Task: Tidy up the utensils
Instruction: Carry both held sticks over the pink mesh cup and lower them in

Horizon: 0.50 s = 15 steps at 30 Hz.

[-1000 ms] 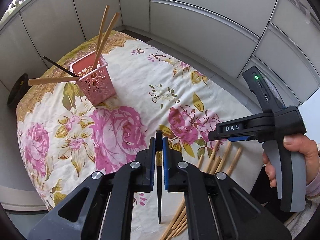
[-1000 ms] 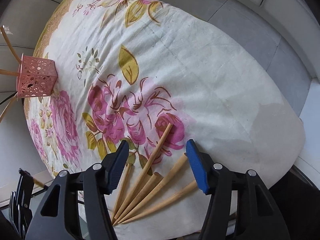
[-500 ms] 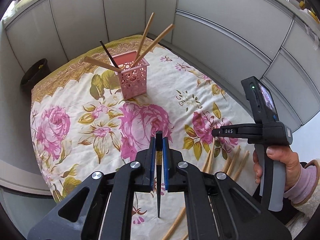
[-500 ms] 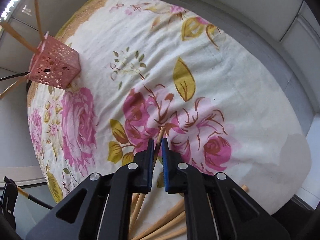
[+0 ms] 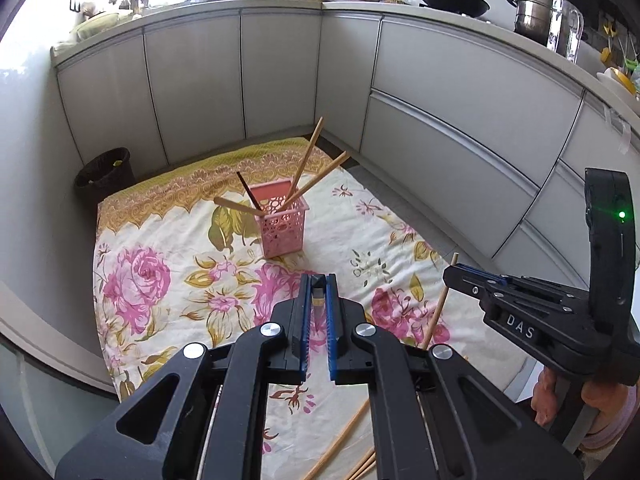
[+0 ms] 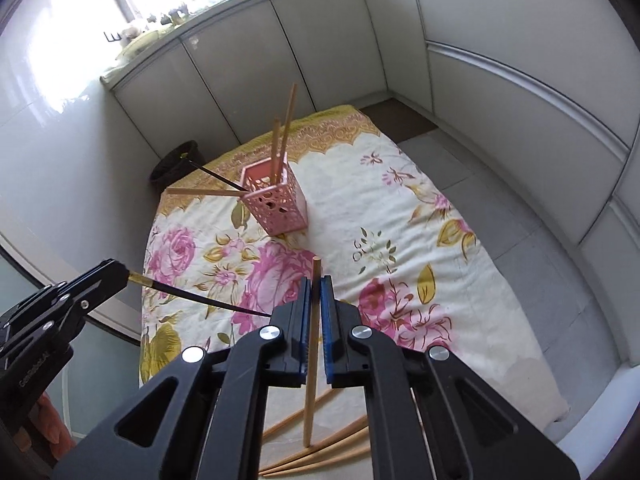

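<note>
A floral cloth [image 5: 160, 292] covers the work surface and lies in a corner of grey cabinet fronts [image 5: 440, 120]; a dark waste bin [image 5: 105, 172] stands at its far left corner, off the cloth.

A pink perforated holder [image 5: 282, 224] stands upright on the far half of the cloth; it contains three wooden chopsticks and one black chopstick, all leaning outward over the rim.

The left gripper [image 5: 318, 312] is held above the near half of the cloth; its blue-padded fingers [image 5: 305, 320] stand narrow, clamped on a black chopstick [image 6: 200, 298]; in the right wrist view this chopstick projects from the gripper toward the right, with a gold band next to the fingers.

The right gripper [image 6: 316, 320] is held above the near centre of the cloth; its fingers [image 6: 327, 320] stand narrow, clamped on a wooden chopstick [image 6: 312, 360]; the chopstick is close to upright, its upper end just above the fingertips and its lower end near the cloth.

Loose wooden chopsticks [image 6: 320, 452] lie fanned on the near edge of the cloth, below both grippers; the exact count cannot be told.
</note>
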Motion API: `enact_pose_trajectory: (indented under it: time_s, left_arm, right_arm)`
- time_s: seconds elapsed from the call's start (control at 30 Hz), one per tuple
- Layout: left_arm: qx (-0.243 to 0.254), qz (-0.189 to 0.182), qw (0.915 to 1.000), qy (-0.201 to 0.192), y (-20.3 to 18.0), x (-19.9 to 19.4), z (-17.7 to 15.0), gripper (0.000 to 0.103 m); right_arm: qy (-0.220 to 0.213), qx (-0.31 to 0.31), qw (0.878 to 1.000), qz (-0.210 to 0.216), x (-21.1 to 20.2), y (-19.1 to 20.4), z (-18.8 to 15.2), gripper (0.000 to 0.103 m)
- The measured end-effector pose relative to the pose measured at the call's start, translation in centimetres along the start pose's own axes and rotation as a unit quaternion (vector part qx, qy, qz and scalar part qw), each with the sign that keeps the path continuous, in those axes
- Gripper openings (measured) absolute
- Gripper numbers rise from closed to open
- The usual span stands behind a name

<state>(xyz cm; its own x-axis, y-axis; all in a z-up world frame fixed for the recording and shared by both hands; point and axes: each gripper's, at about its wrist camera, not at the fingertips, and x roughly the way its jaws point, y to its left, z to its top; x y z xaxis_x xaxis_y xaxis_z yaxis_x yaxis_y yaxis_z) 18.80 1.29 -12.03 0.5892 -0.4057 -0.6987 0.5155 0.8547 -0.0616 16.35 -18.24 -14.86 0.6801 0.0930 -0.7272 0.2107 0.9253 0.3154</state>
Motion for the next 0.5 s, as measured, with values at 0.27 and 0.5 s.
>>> enact_pose_trajectory:
  time_s: [0.27,0.5]
  left_arm:
    - [-0.006,0.024,0.9993,-0.028,-1.2,-1.7,3.7,0.006]
    - [-0.026,0.052,0.9967,-0.057,-0.4,-2.2,8.7,0.006]
  right_arm:
    - [-0.034,-0.034,0.999,0.014,-4.5,2.0,4.6,0.005]
    - [-0.069,-0.03,0.996,0.038,-7.2,3.7,11.5,0.005]
